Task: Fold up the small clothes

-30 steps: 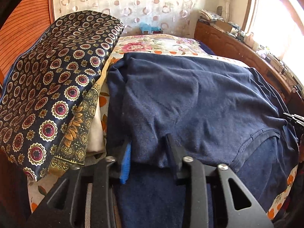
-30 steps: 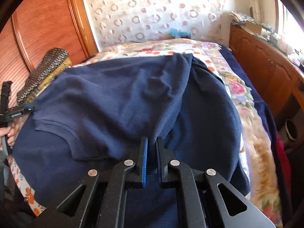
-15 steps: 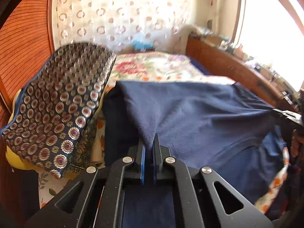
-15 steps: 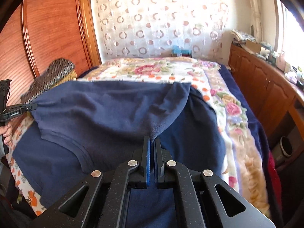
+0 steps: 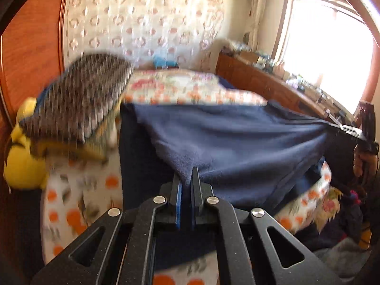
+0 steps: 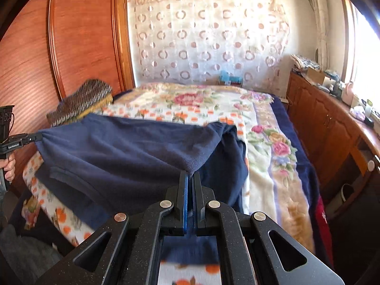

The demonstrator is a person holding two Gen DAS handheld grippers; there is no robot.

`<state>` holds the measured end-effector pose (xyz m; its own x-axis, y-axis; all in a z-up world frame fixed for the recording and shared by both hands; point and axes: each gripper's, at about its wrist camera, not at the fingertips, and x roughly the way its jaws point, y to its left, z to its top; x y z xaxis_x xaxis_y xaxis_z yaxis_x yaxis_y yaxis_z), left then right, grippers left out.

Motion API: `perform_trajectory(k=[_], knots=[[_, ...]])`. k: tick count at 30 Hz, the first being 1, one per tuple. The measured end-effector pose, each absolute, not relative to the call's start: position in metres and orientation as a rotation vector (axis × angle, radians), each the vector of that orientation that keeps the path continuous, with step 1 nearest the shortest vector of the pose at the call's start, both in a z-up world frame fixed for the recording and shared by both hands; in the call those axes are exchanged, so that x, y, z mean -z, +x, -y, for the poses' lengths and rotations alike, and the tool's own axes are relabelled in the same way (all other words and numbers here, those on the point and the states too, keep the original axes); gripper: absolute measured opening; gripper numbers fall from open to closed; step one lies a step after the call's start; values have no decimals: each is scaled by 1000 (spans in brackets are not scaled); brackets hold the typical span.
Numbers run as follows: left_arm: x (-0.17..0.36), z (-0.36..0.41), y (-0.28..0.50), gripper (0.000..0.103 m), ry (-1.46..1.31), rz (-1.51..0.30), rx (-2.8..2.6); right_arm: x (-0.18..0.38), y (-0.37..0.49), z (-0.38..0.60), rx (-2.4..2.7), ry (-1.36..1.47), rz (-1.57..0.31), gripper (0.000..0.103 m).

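A navy blue fleece garment [image 5: 237, 142] [image 6: 123, 156] is stretched taut between both grippers above the flowered bedspread. My left gripper [image 5: 186, 180] is shut on one pinched corner of it. My right gripper [image 6: 190, 178] is shut on the other corner. In the left wrist view the right gripper [image 5: 342, 128] shows at the far right, cloth in its tip. In the right wrist view the left gripper [image 6: 30, 137] shows at the far left, held by a hand [image 6: 9, 166]. The garment's far part still lies on the bed, and a ribbed hem [image 6: 78, 182] hangs below.
A patterned dark pillow [image 5: 80, 99] lies on yellow bedding at the left by the wooden headboard [image 6: 71, 47]. A yellow plush toy [image 5: 21, 161] sits at the bed's left edge. A wooden cabinet [image 6: 332, 128] with clutter runs along the right under the window.
The left jaws closed on the garment's corner. Both grippers have pulled back and up, lifting the near edge off the bed and stretching it taut between them.
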<state>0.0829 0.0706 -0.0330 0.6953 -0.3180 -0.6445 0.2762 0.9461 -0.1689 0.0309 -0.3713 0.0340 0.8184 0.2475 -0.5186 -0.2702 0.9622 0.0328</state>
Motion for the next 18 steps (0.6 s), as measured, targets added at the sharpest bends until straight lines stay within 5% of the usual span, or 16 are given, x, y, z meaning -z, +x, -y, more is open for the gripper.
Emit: perform_trajectory(k=[11, 15, 18], knots=[[69, -72, 82, 7, -39, -823, 288, 31, 53, 360, -242, -34, -723, 4], [59, -68, 75, 35, -15, -793, 280, 22, 57, 358, -209, -23, -715, 14], [51, -72, 76, 44, -29, -775, 300, 12, 59, 366, -206, -4, -694, 22]])
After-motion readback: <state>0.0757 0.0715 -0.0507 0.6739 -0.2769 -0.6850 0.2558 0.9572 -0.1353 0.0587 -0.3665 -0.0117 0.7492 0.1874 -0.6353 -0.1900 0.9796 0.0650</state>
